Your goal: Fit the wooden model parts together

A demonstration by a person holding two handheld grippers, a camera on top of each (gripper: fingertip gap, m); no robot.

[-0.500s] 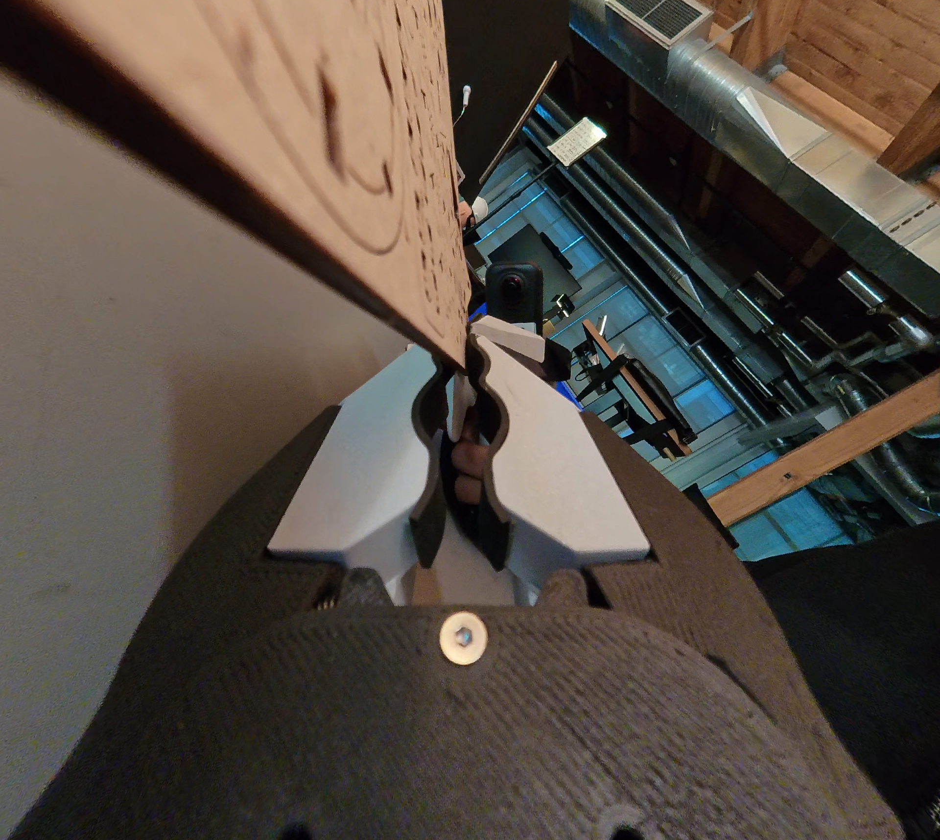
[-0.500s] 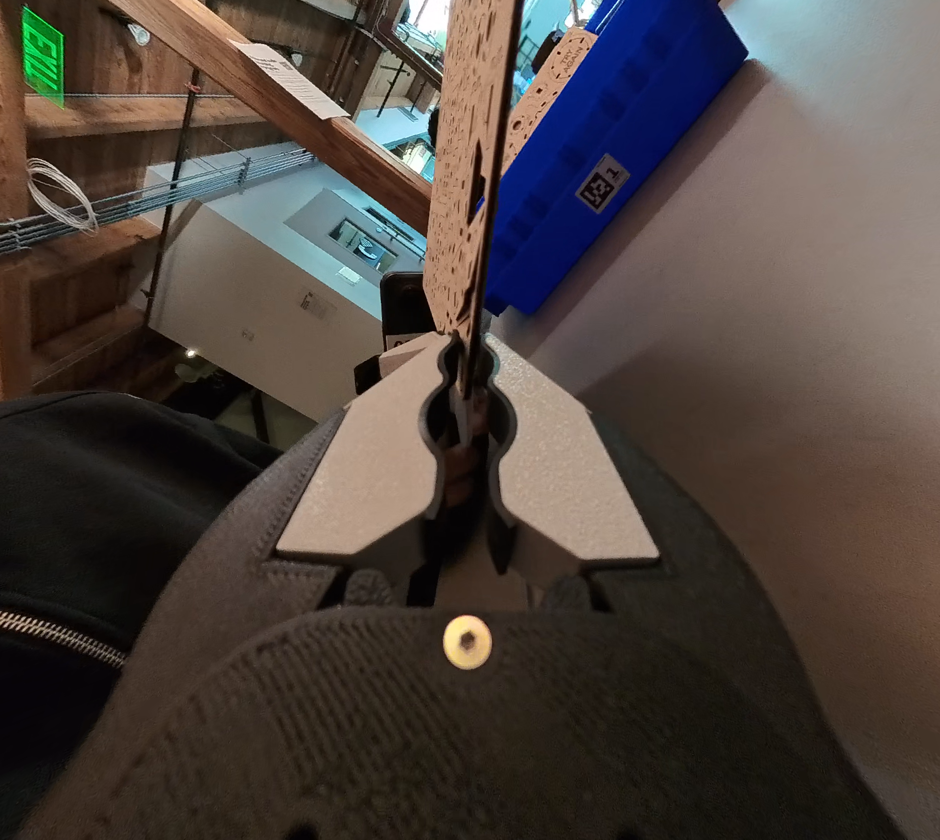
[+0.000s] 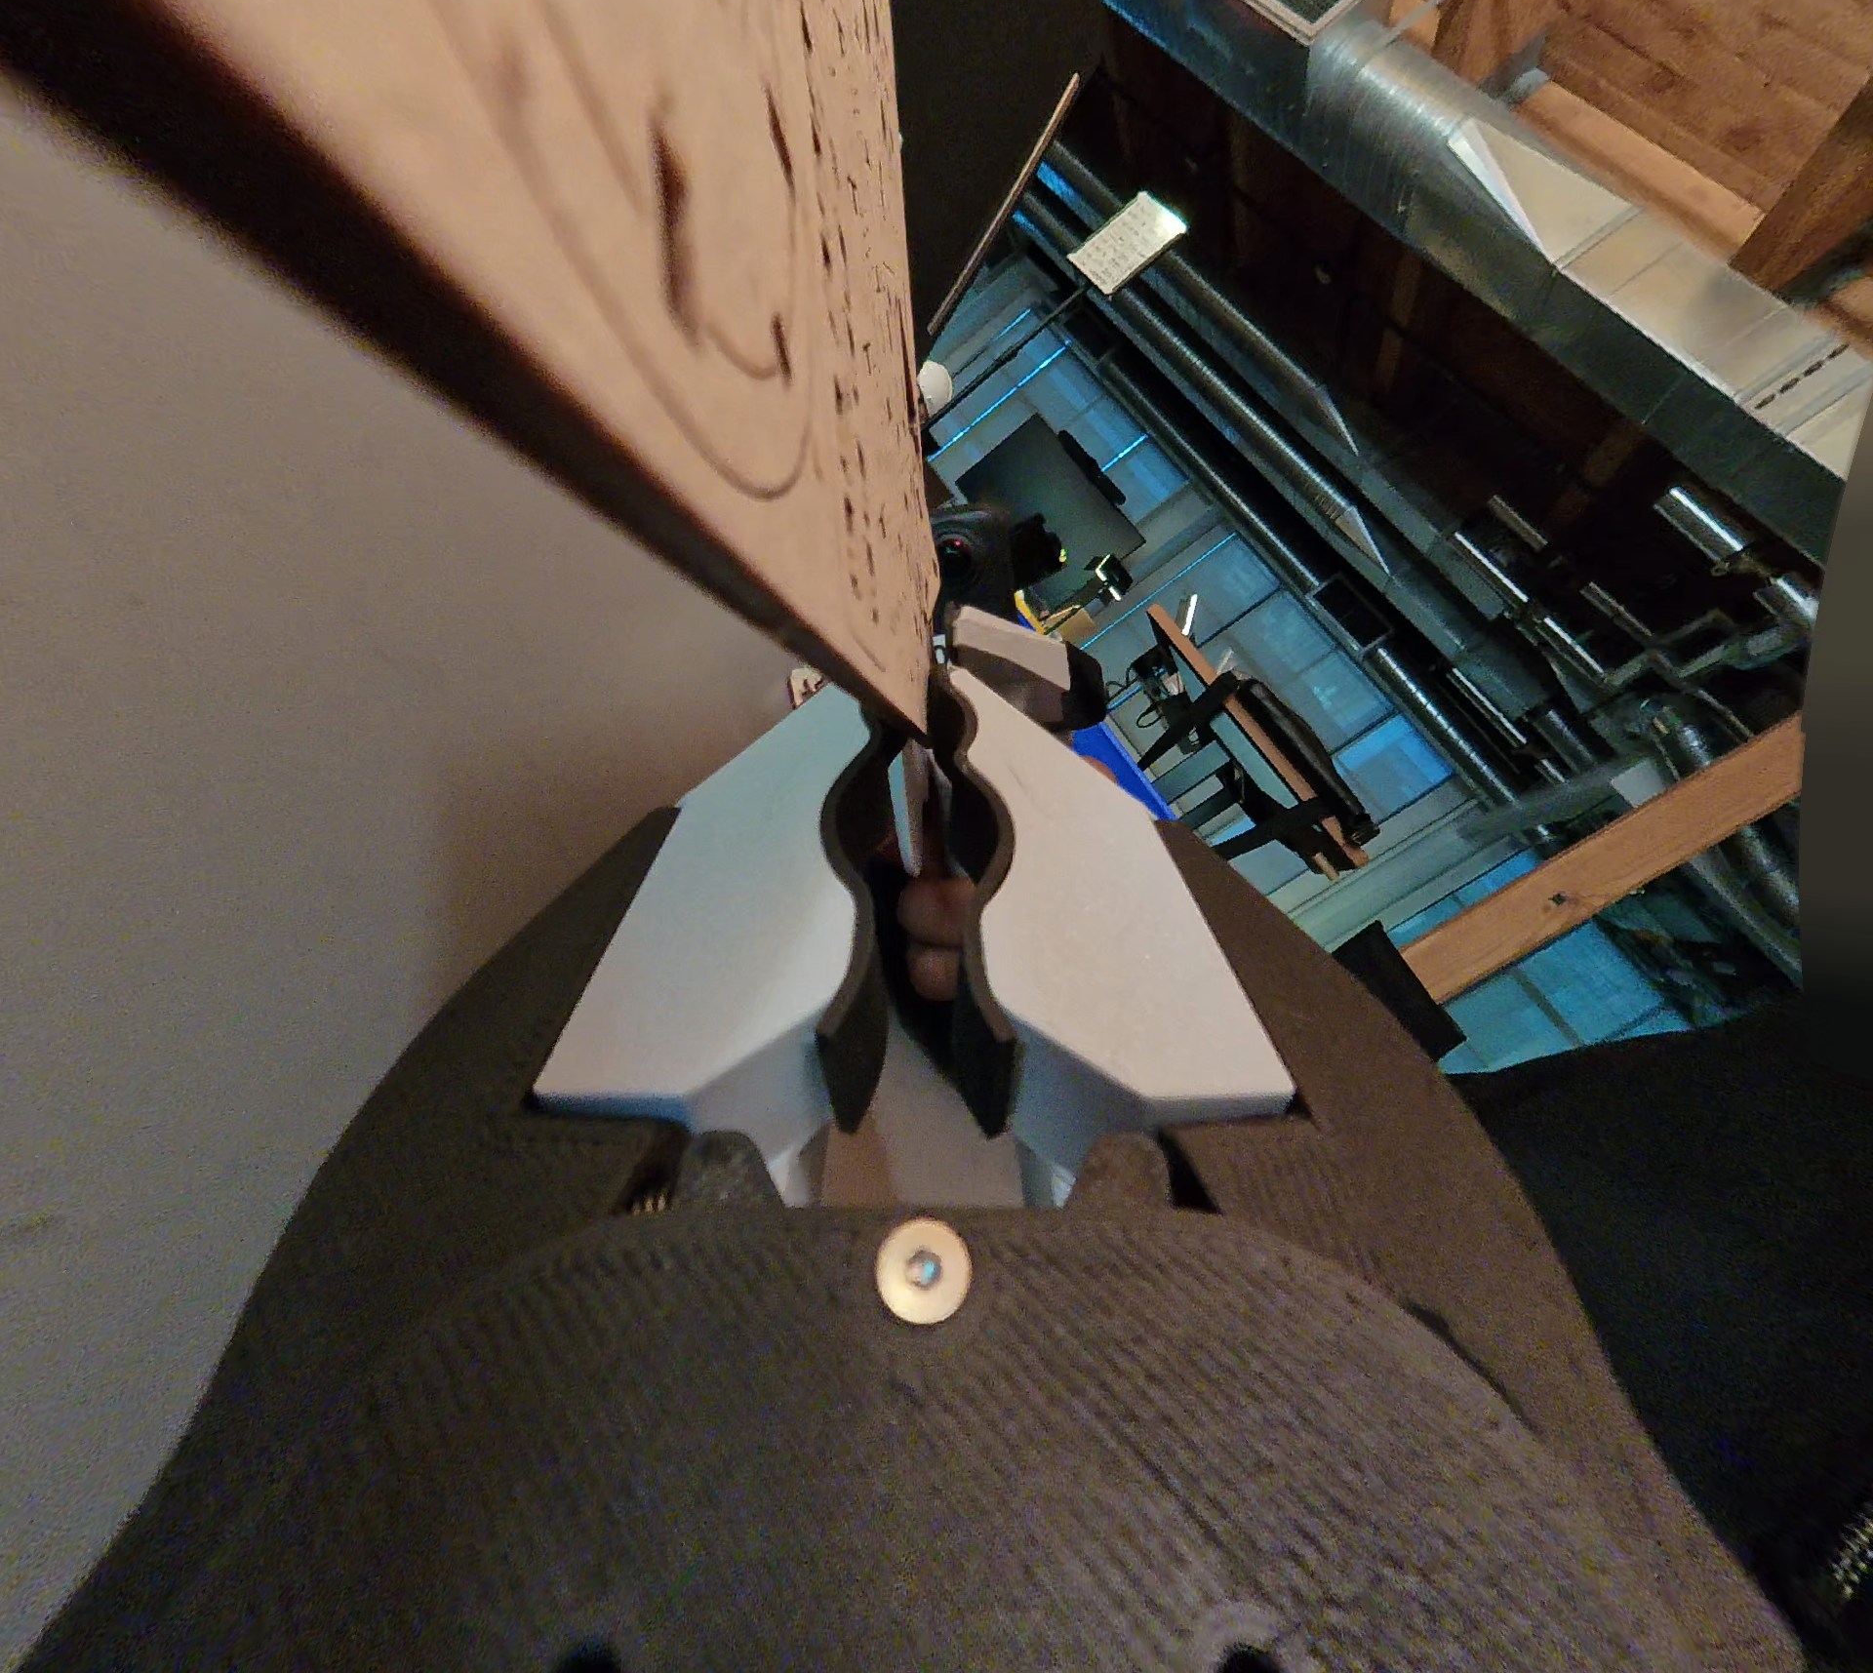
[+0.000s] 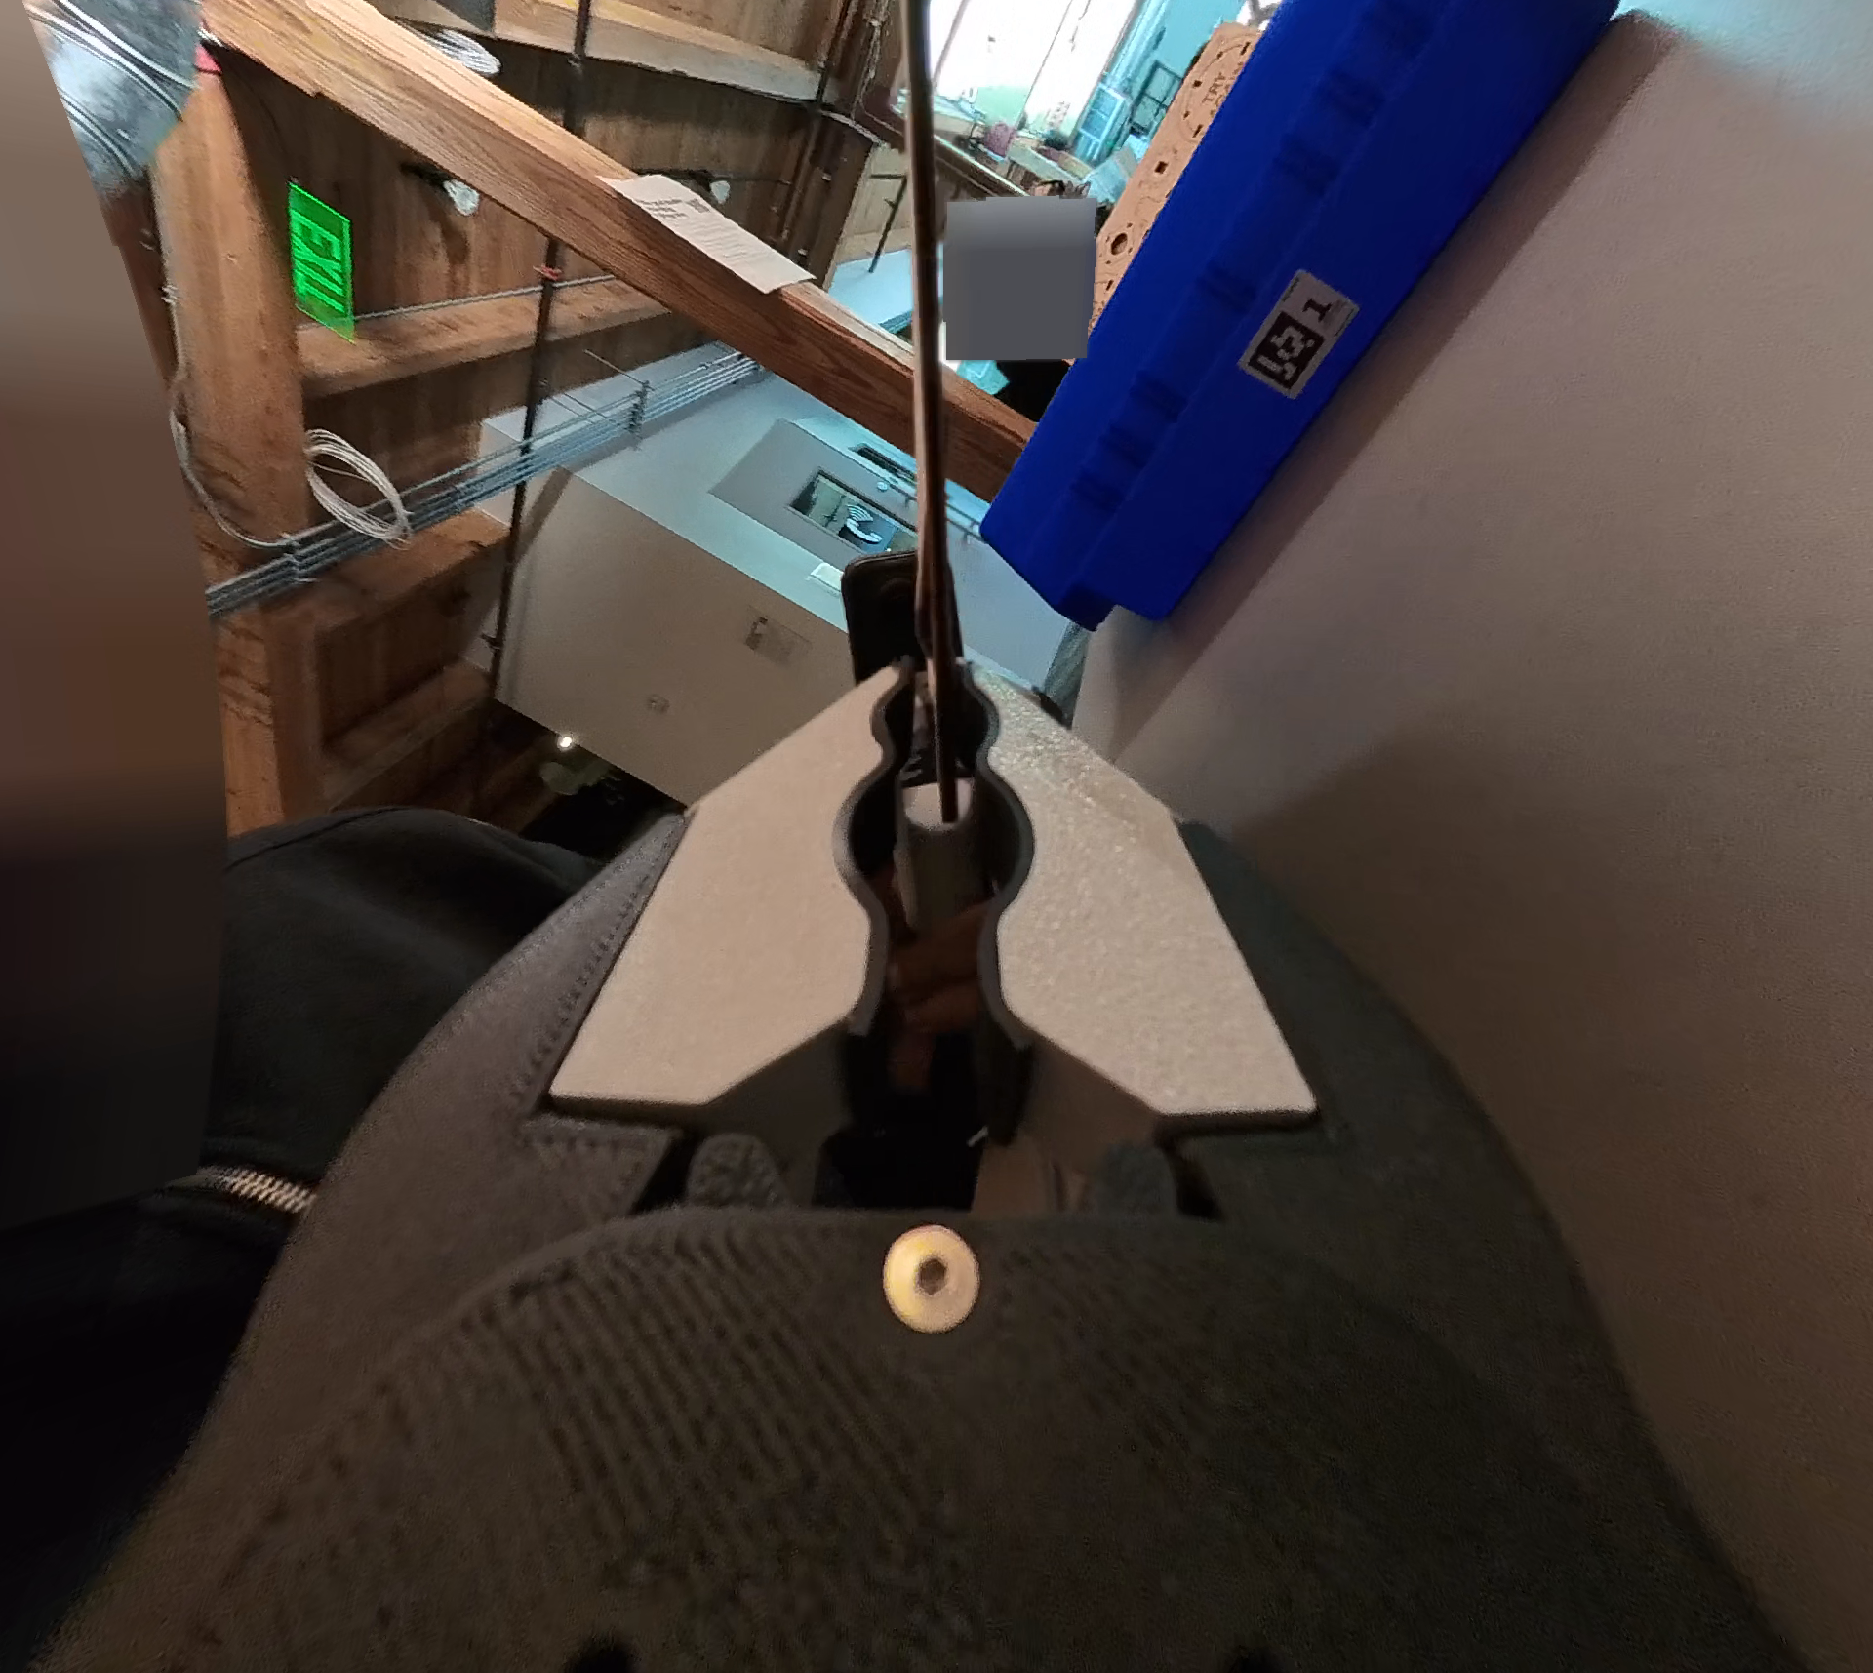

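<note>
The left gripper (image 3: 927, 717) is clamped on the near corner of a thin laser-cut wooden sheet (image 3: 527, 134), its grey, matte fingertips (image 3: 1024, 773) with black wavy pads pressed to both faces. The sheet is flat tan plywood with a dark burnt edge, engraved curves and many small cut-outs, and it fans up and to the left from the tips. In the right wrist view the same wooden sheet (image 4: 917, 226) shows edge-on as a dark thin line rising from between the tips of the right gripper (image 4: 938, 702) — that gripper is narrowly closed on the sheet's edge, its speckled grey fingers (image 4: 1074, 854) on either side.

Only the left view shows the sheet's broad engraved face, with the other gripper's camera (image 3: 968, 550) just past it and a ribbed silver duct (image 3: 1419, 134) far right. Only the right view shows a blue plastic bin (image 4: 1318, 256) on the pale table (image 4: 1520, 712), a wooden beam (image 4: 568, 195) and a green sign (image 4: 319, 261) on the left.
</note>
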